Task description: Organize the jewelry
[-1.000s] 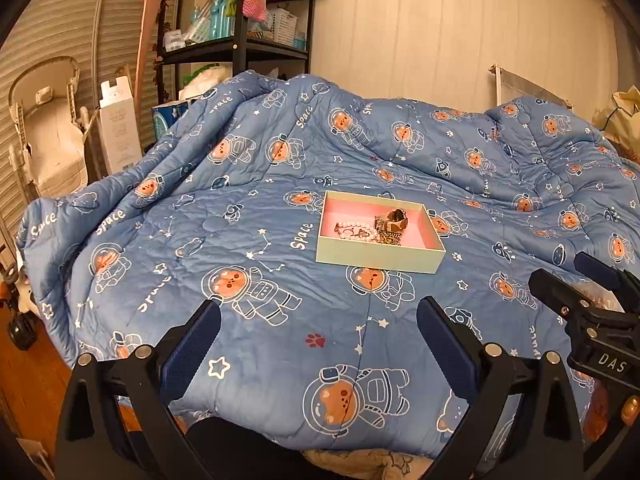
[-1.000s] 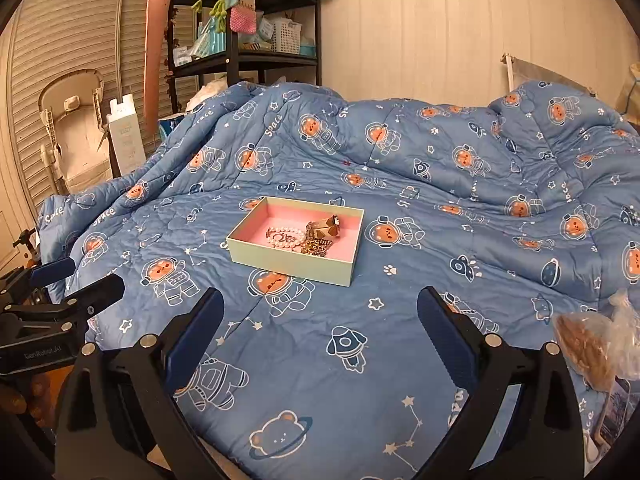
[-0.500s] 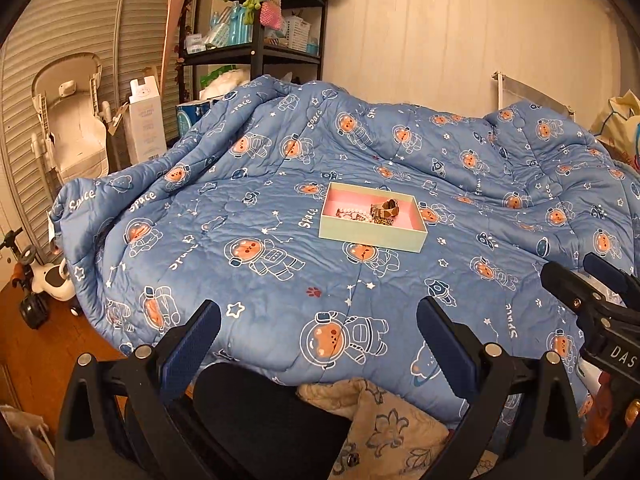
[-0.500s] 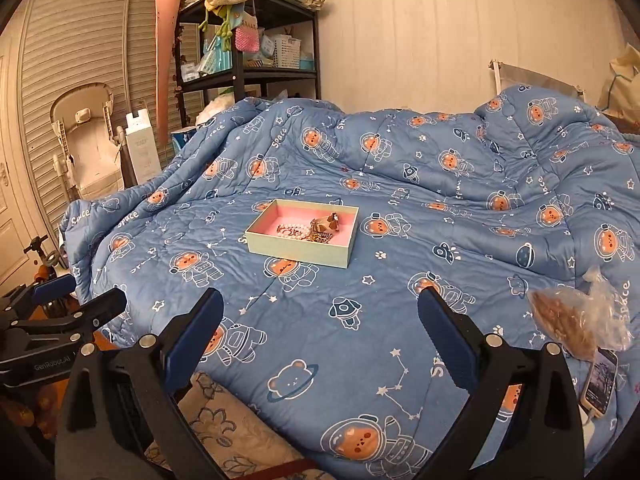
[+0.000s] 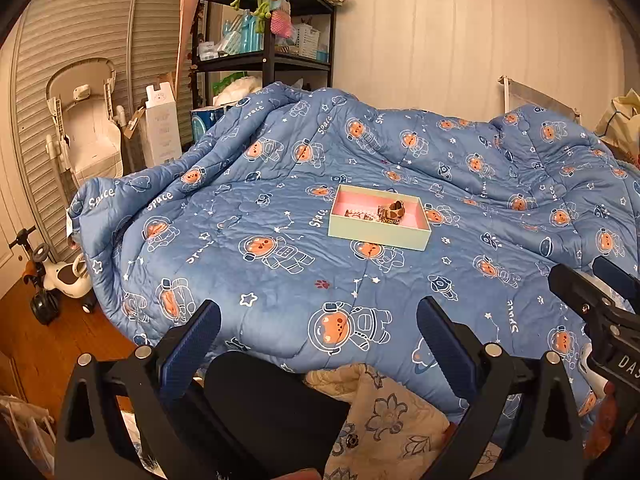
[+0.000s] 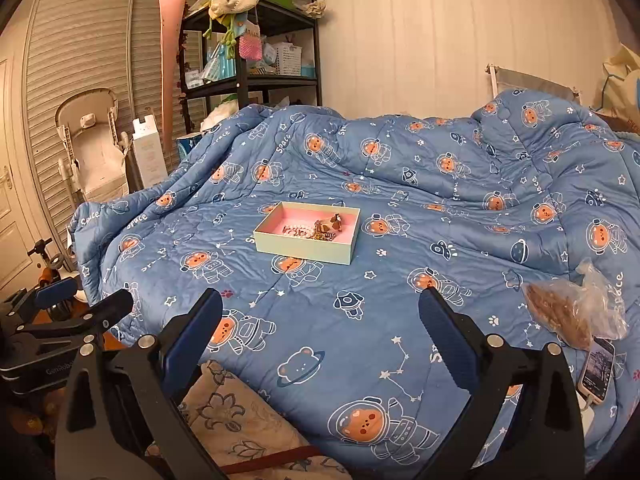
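Observation:
A pale green box point(image 5: 378, 235) with a pink inside sits on the blue quilt point(image 5: 280, 288) in the middle of the bed; the right wrist view shows the same box point(image 6: 304, 246). Jewelry point(image 5: 380, 213) lies in a small heap inside it, beads and brown pieces point(image 6: 316, 228). My left gripper point(image 5: 318, 330) hangs open near the bed's front edge, far short of the box, nothing between its fingers. My right gripper point(image 6: 320, 320) is open too, over the quilt's front part, also empty. Each gripper shows at the side of the other's view.
A black shelf unit point(image 5: 264, 40) with clutter stands behind the bed at the left, with a baby chair point(image 5: 86, 120) and a ride-on toy point(image 5: 60, 280) on the wooden floor. A plastic bag point(image 6: 576, 312) and a phone point(image 6: 598, 370) lie on the quilt at the right.
Both grippers have pulled back from the box and risen; the box looks smaller and farther, and the bed's front edge and a floral cloth have come into view.

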`<control>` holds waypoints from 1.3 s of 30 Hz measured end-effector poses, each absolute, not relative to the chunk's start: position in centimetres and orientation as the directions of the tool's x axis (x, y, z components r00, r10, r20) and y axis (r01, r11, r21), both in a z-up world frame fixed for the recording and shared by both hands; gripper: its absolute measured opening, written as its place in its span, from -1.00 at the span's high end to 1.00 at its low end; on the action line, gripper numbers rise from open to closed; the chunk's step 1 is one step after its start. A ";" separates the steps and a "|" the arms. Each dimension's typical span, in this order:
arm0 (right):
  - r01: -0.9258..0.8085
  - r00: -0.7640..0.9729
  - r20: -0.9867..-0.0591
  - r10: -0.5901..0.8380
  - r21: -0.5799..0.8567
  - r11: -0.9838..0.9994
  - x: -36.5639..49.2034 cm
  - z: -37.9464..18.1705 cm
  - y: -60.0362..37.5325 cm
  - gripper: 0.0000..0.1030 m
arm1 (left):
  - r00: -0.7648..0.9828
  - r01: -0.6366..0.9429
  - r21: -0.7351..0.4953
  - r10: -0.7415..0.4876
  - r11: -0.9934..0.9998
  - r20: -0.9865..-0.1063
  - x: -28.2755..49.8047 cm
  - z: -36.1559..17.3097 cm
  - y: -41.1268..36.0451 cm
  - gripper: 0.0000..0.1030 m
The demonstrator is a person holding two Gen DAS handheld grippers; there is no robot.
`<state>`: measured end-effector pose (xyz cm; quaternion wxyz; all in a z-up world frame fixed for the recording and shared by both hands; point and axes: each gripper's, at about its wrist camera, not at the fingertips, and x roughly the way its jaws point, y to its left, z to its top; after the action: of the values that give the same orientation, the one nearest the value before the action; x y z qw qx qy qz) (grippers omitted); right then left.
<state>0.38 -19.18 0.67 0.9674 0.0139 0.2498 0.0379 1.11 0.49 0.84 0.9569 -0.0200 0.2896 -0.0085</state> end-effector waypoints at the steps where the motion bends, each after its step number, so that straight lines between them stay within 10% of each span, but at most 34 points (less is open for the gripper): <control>1: -0.065 0.872 -0.483 0.079 0.044 0.997 0.3 0.7 -19.2 -0.88 | 0.833 0.003 -0.044 -0.027 0.999 -0.552 1.0 0.9 0.5 -0.87; 39: -0.049 0.870 -0.490 0.063 0.042 0.998 0.5 0.5 -20.0 -0.89 | 0.837 -0.006 -0.044 -0.019 0.999 -0.547 0.8 1.1 0.7 -0.87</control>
<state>0.51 -20.04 0.52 0.9668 0.0138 0.2537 0.0292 0.84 0.69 1.15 0.9580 -0.0218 0.2858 -0.0033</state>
